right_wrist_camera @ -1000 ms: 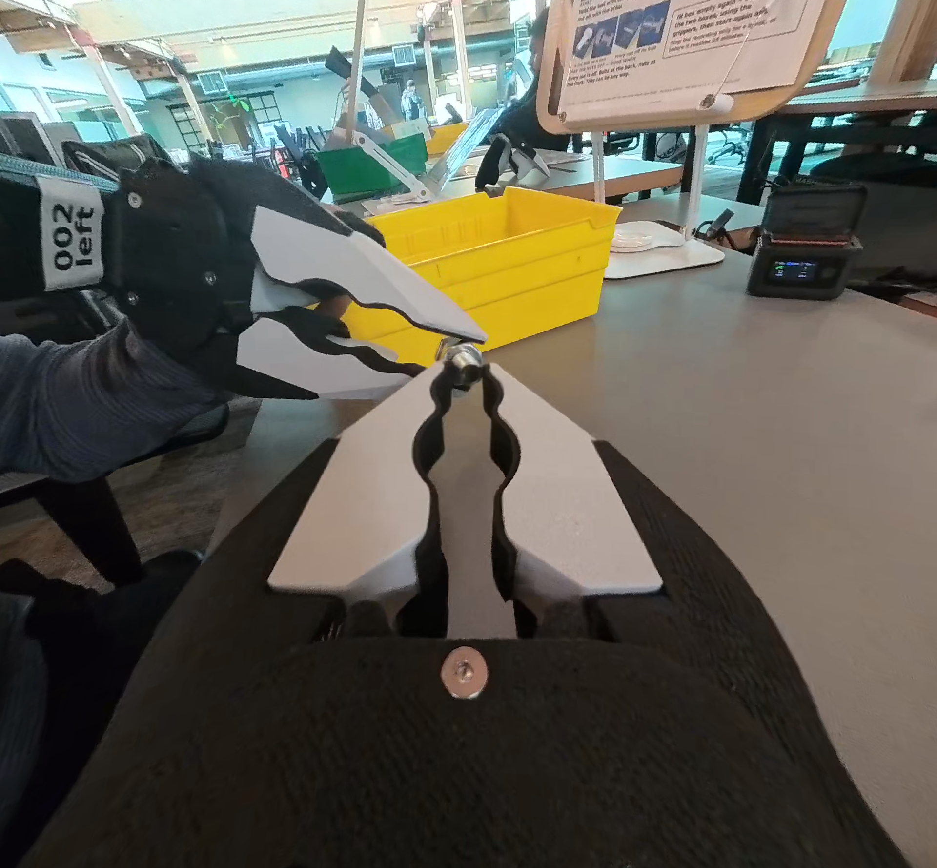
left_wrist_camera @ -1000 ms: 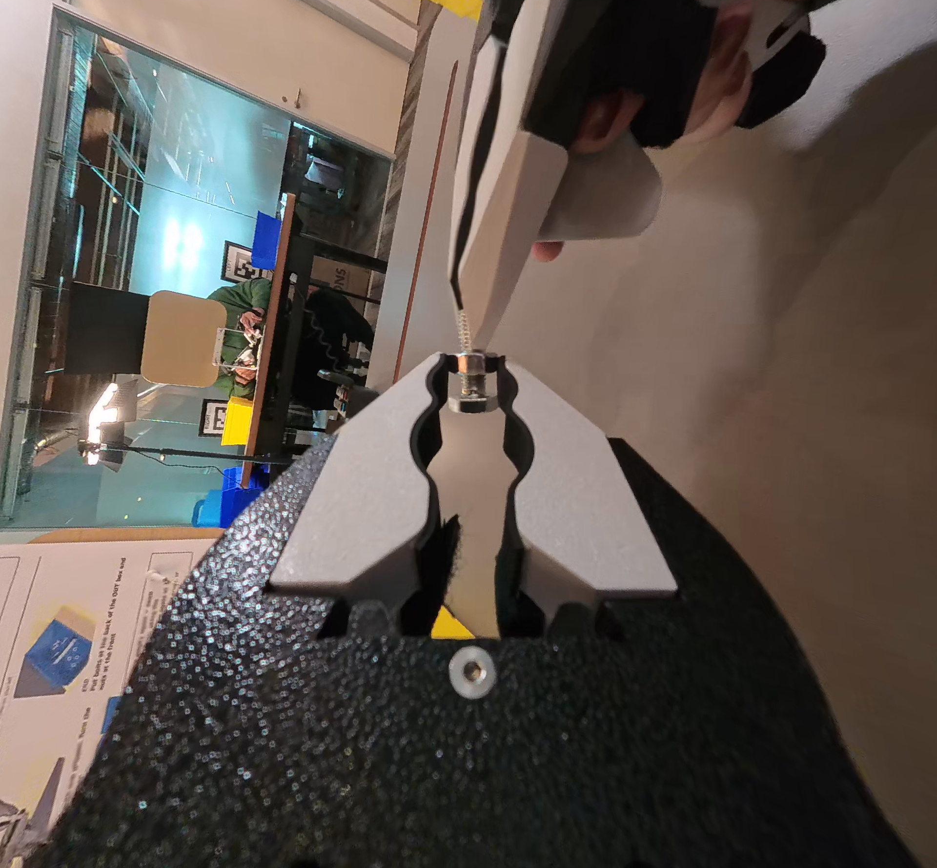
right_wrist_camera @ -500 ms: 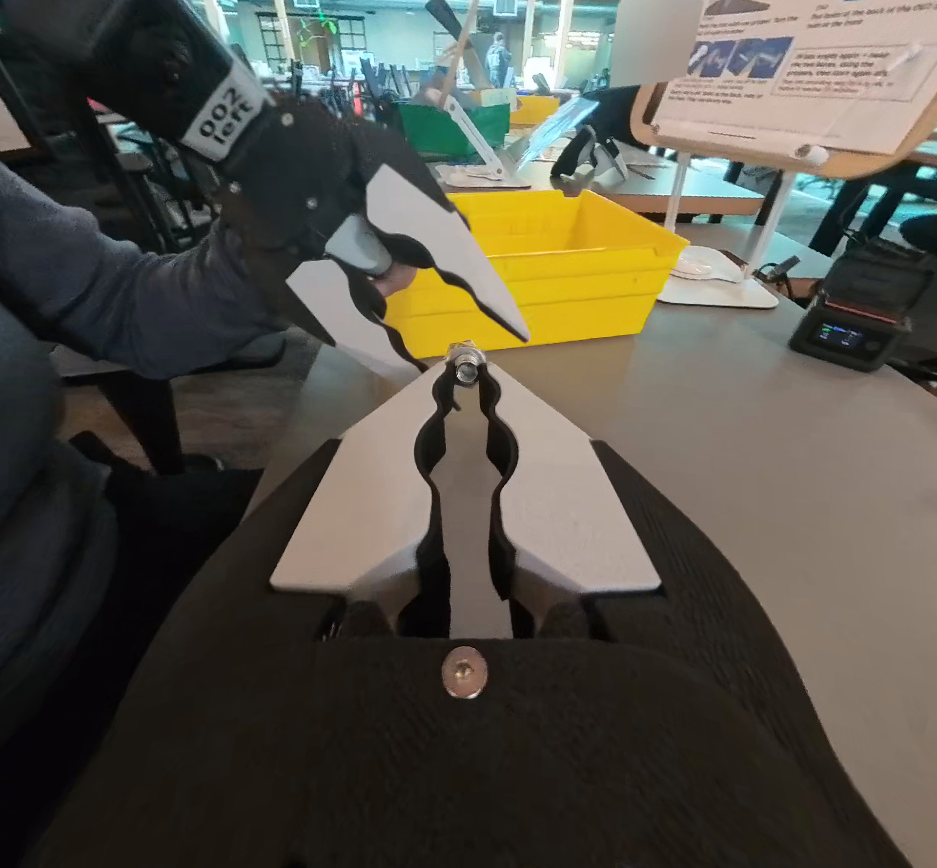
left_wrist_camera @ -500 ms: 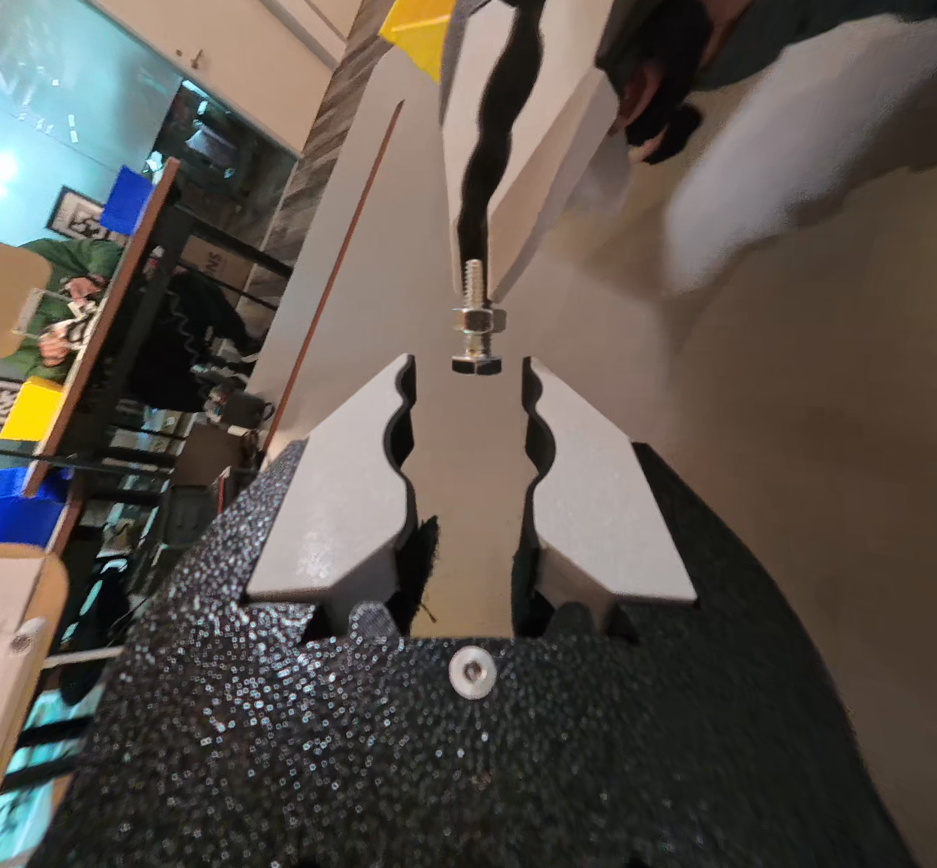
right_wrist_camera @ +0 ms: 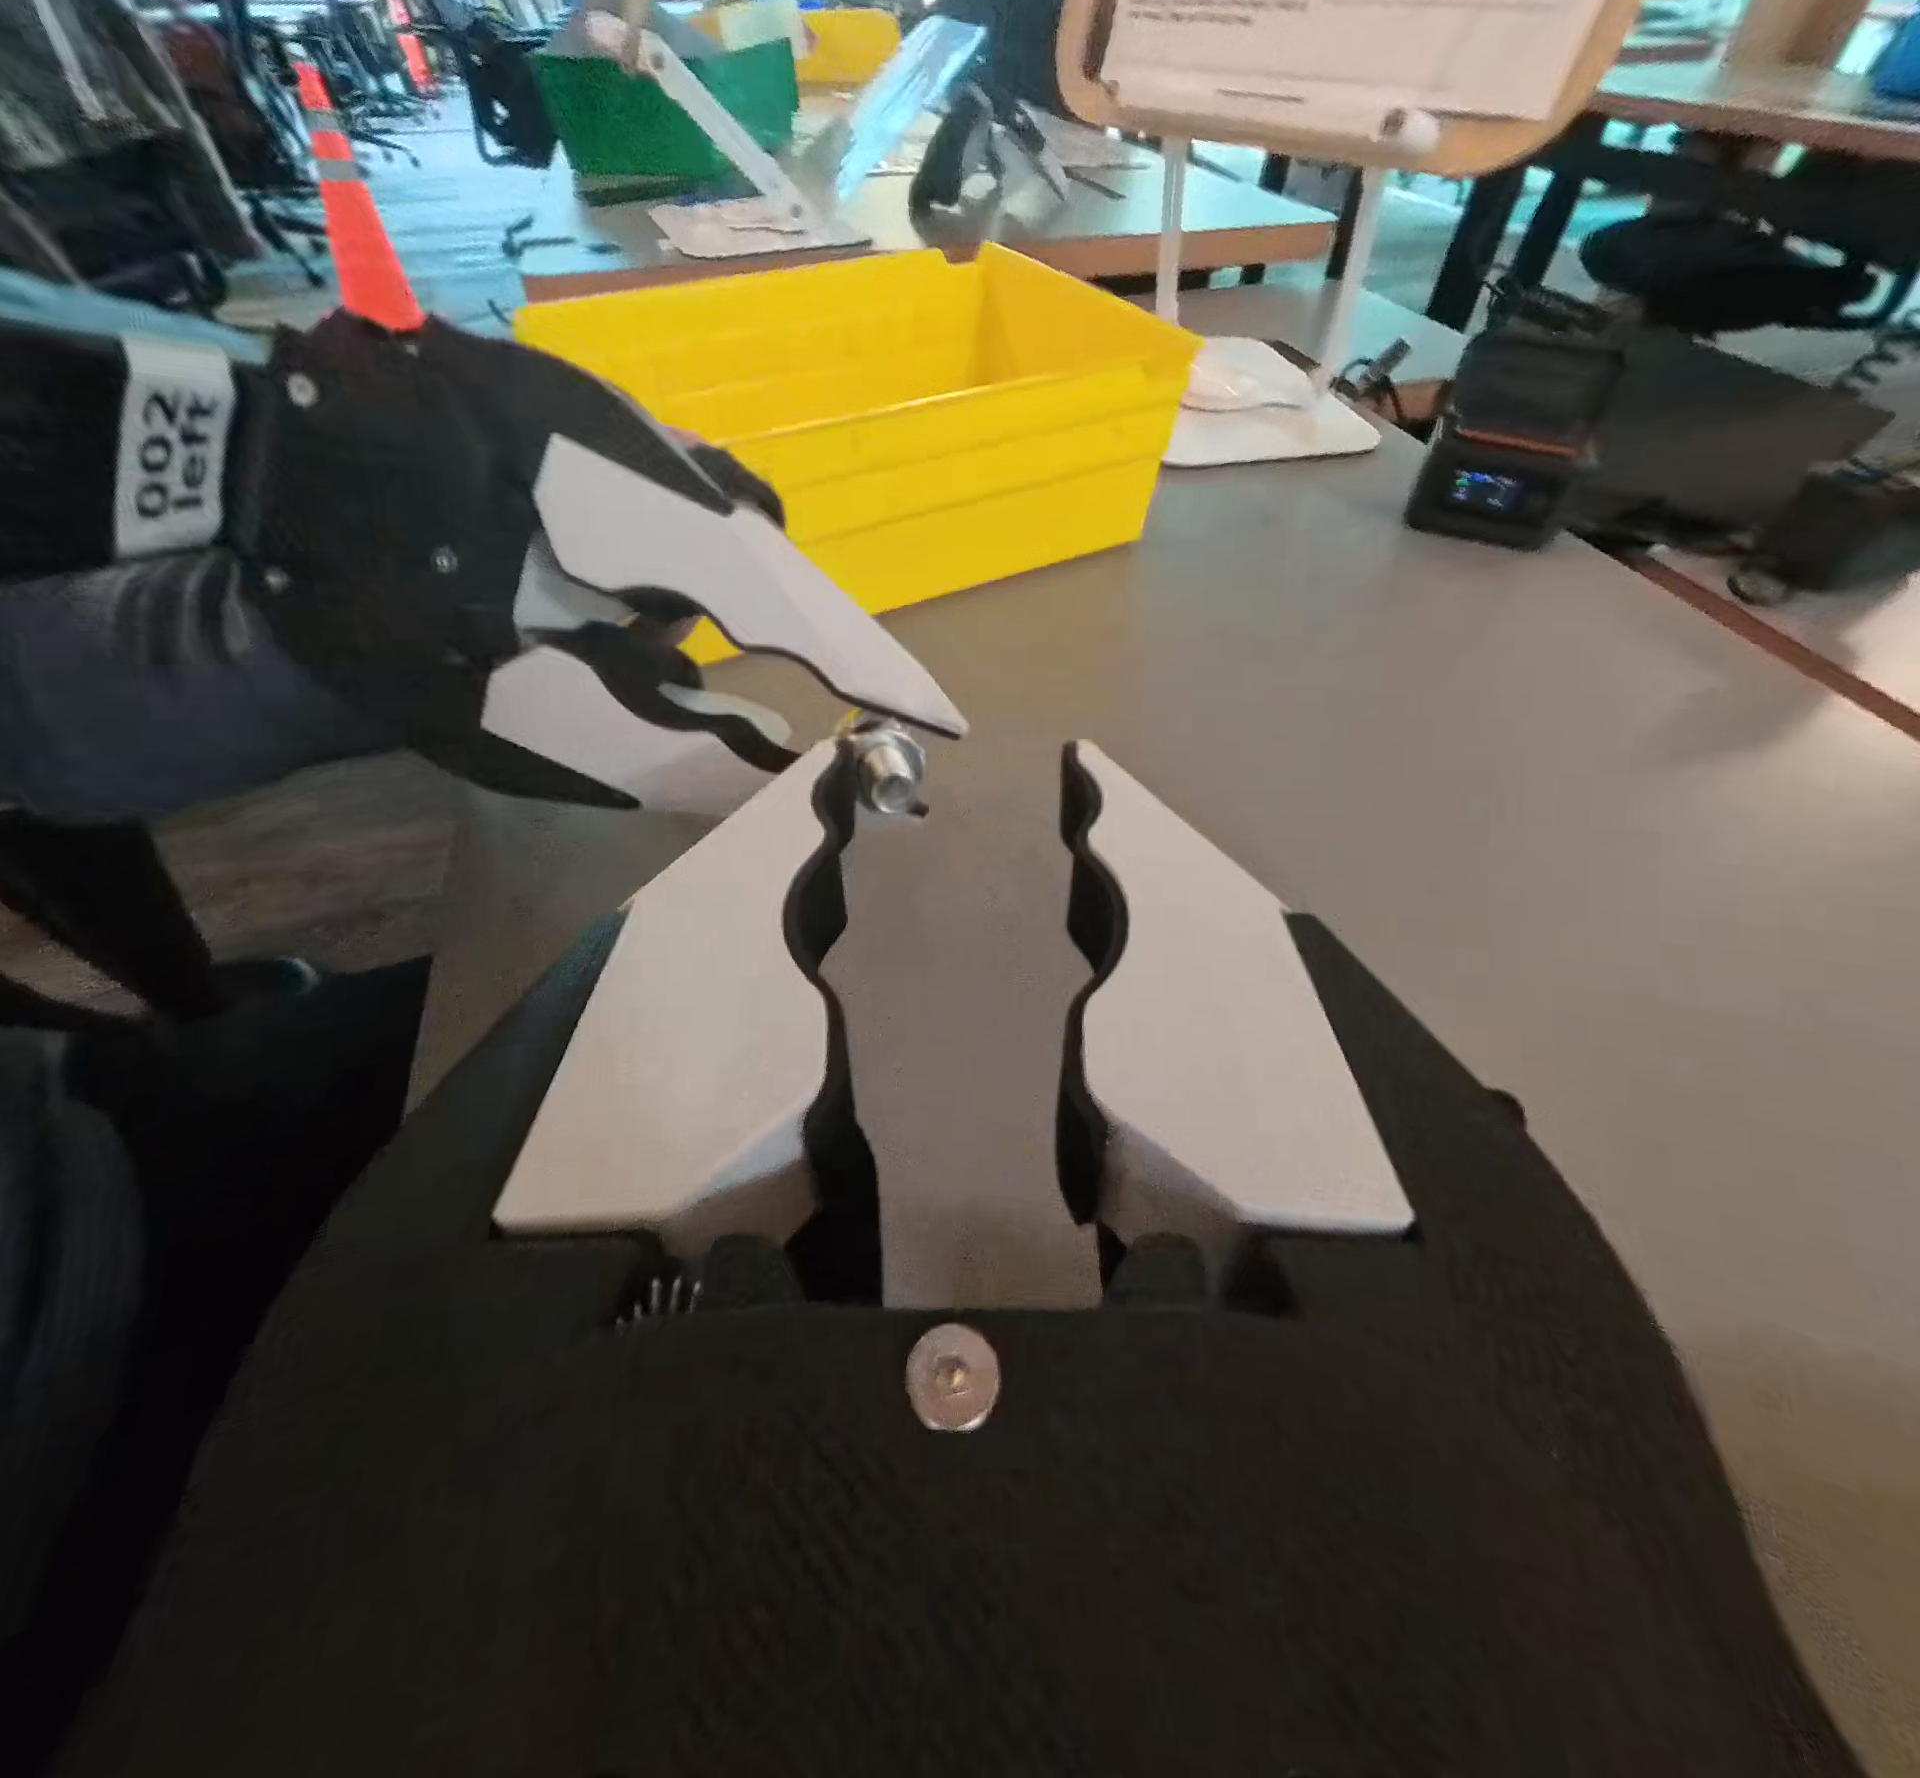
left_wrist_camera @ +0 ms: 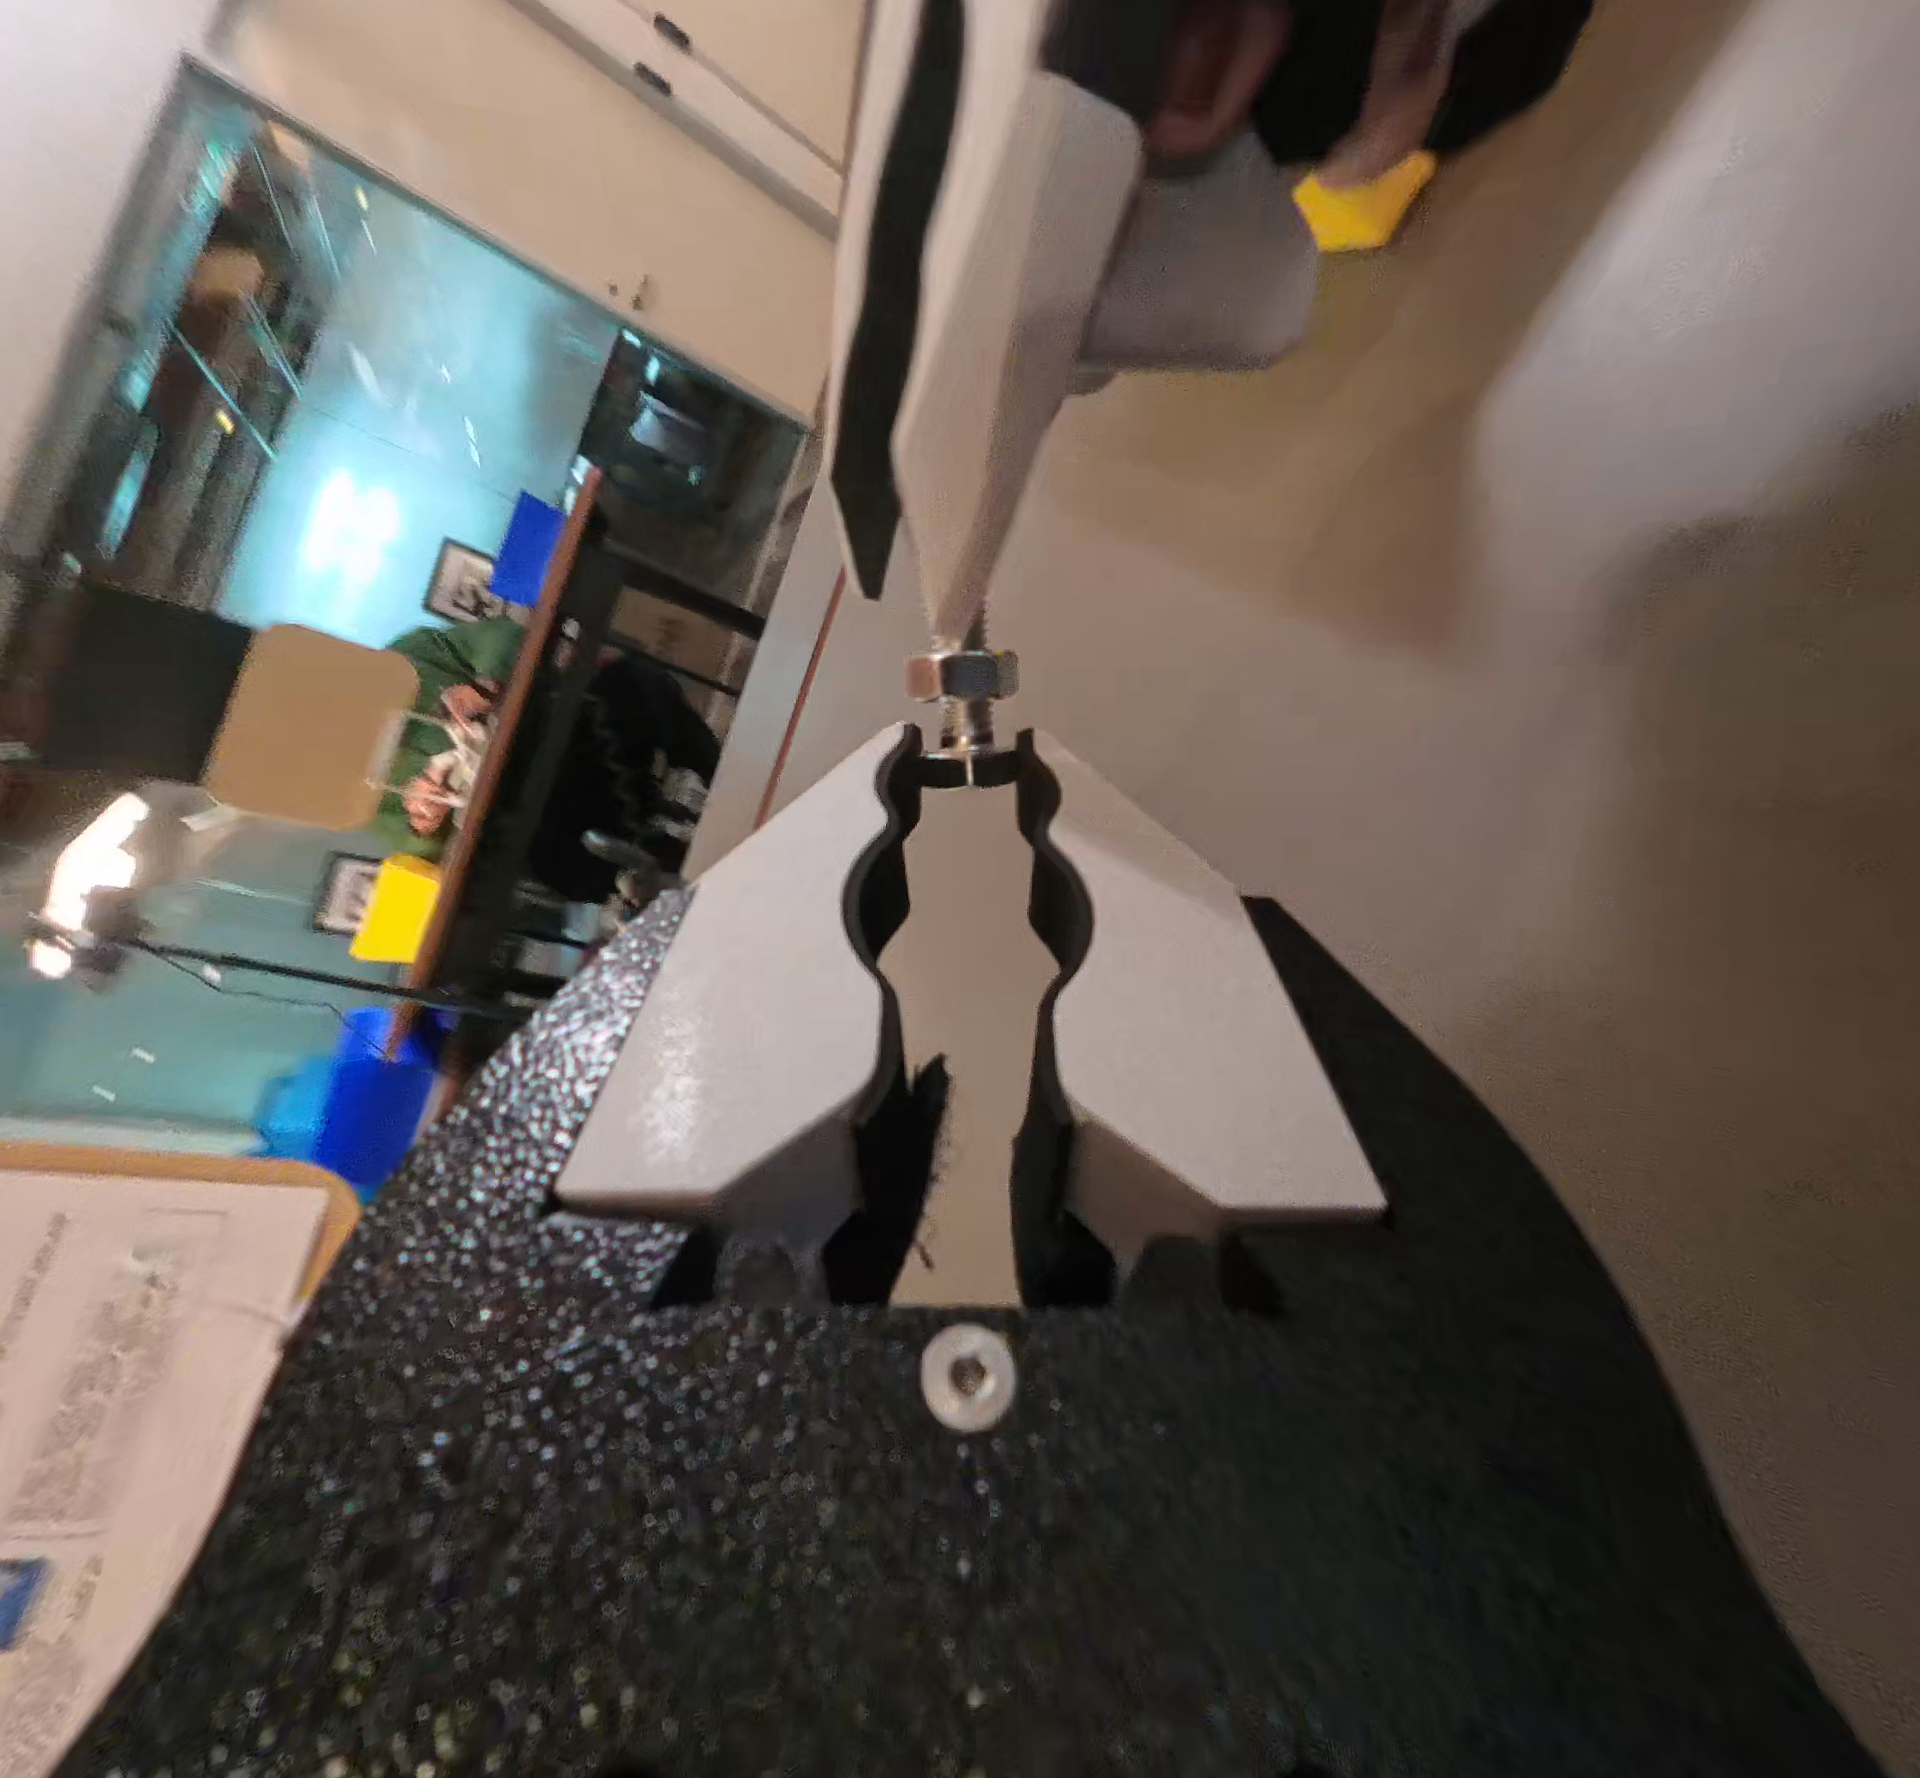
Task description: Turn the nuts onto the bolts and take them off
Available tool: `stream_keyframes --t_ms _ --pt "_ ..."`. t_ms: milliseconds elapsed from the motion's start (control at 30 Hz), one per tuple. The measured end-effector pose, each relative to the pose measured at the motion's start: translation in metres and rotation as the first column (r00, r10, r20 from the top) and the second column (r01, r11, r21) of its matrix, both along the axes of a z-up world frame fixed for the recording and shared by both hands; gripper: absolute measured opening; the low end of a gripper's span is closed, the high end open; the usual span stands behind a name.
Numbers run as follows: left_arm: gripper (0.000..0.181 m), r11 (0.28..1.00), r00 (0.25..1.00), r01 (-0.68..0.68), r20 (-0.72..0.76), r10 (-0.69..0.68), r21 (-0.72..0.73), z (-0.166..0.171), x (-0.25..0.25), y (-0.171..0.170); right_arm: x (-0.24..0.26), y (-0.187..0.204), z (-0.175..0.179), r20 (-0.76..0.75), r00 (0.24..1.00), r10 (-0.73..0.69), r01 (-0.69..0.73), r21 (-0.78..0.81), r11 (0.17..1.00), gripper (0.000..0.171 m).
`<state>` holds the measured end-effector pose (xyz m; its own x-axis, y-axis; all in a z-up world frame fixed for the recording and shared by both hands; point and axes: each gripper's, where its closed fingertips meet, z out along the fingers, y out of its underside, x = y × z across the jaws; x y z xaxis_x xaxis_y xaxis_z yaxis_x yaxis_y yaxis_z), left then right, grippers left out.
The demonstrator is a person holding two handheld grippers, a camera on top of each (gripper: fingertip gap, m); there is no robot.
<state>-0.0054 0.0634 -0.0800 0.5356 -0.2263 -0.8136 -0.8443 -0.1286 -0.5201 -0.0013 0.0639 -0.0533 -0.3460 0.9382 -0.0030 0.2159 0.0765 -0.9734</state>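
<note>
**Operator:** What changed in that last half second?

**Spotter:** The hold swapped. Half a second ago your right gripper [right_wrist_camera: 948, 757] pinched the threaded end and your left gripper [left_wrist_camera: 966, 754] stood spread. Now your left gripper is clenched on the head of the bolt [left_wrist_camera: 962, 729], and your right gripper has let go, its fingers wide apart.

**Operator:** Where's the bolt now?

**Spotter:** In the air above the worktop [right_wrist_camera: 1351, 793], in front of the yellow bin [right_wrist_camera: 935, 440]. Only your left fingertips hold it. The free end points into the gap of your right gripper, just beside one finger. I can't tell whether it touches.

**Operator:** And the nut?

**Spotter:** The nut [left_wrist_camera: 961, 676] is on the thread, with a little bare thread showing between it and the head. It isn't off yet.

**Operator:** So what does that mean?

**Spotter:** I'd judge you're between turns. Your right gripper is released so it can take a fresh bite. The picture is blurred, so close on the nut squarely, or the bolt may twist in your left grip.
</note>
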Motion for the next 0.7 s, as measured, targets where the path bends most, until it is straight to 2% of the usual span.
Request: stream_keyframes --t_ms 100,167,233,367,467,500,600,700 --pt "0.016 1.0 0.99 0.02 -0.139 -0.021 -0.006 -0.031 -0.002 0.008 0.005 -0.002 -0.037 0.092 0.993 -0.069 0.07 -0.005 0.998 0.039" --pt "0.016 0.999 0.987 0.047 -0.155 -0.05 -0.022 -0.05 0.0 0.012 0.009 -0.003 -0.065 0.16 0.983 -0.087 0.085 0.023 0.996 0.038" --pt "0.016 0.997 0.982 0.075 -0.168 -0.08 -0.037 -0.063 0.003 0.013 0.011 -0.009 -0.08 0.209 0.976 -0.054 0.058 -0.014 0.998 0.038" --pt "0.016 0.989 0.986 0.117 -0.111 -0.127 -0.09 -0.073 0.013 0.011 0.01 -0.012 -0.088 0.225 0.974 -0.022 0.023 -0.003 1.0 0.038" --pt "0.017 0.98 0.985 0.105 -0.121 -0.126 -0.167 -0.089 0.009 0.011 0.009 -0.025 -0.071 0.088 0.994 0.061 -0.06 -0.022 0.998 0.031" --pt "0.016 0.981 0.985 0.105 -0.118 -0.125 -0.162 -0.089 0.009 0.011 0.006 -0.017 -0.067 0.064 0.998 0.006 -0.005 -0.009 1.0 0.031" --pt "0.016 0.981 0.991 0.102 -0.073 -0.115 -0.164 -0.088 0.008 0.011 0.01 0.004 -0.098 0.246 0.963 -0.112 0.095 0.079 0.992 0.037" --pt "0.016 0.979 0.989 0.116 -0.072 -0.13 -0.17 -0.089 0.009 0.011 0.008 -0.006 -0.101 0.272 0.961 -0.06 0.046 0.055 0.997 0.035"
